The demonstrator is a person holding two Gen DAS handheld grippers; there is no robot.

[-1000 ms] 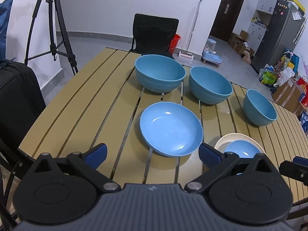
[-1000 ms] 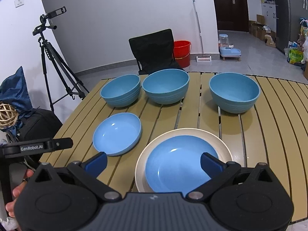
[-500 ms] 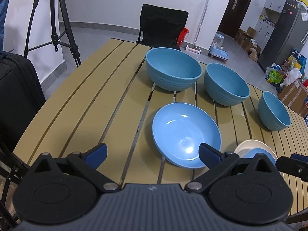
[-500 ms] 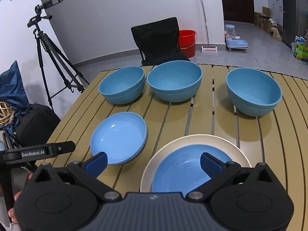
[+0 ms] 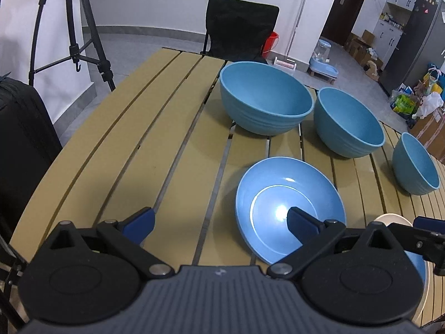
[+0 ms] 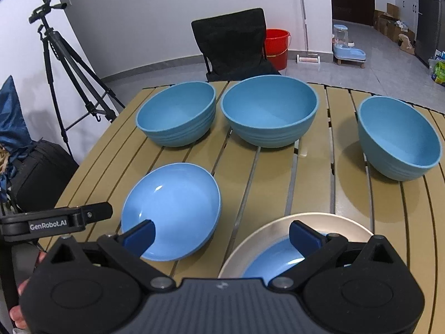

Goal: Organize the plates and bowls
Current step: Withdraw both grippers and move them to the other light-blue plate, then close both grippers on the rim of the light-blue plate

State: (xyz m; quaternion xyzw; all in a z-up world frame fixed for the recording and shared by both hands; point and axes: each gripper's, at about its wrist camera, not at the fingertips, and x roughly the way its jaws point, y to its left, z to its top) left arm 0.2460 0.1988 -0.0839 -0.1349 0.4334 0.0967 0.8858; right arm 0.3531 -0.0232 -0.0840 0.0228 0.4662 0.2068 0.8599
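Gaping empty, both hand-held grippers; only right view shows red bucket (image 6: 276, 46).

Evenly lit from overhead, fairly bright. White glare spot on the glossy shallow blue plate (image 5: 289, 203); soft shadows under the deep matte blue bowls (image 6: 269, 114) on the tan slatted table (image 5: 155, 150). Strong fisheye bending at frame edges, dark vignetted corners. Sharp throughout.

A lived-in home used as a recording space. Slatted table (image 6: 278, 172) in the foreground; beyond it, folding chair (image 6: 230, 41), red bucket (image 6: 276, 46) and pet feeder (image 6: 346, 46) on a tiled floor. Fridge (image 5: 414, 41) and boxes (image 5: 361, 44) far right; camera tripod (image 6: 55, 39) left.
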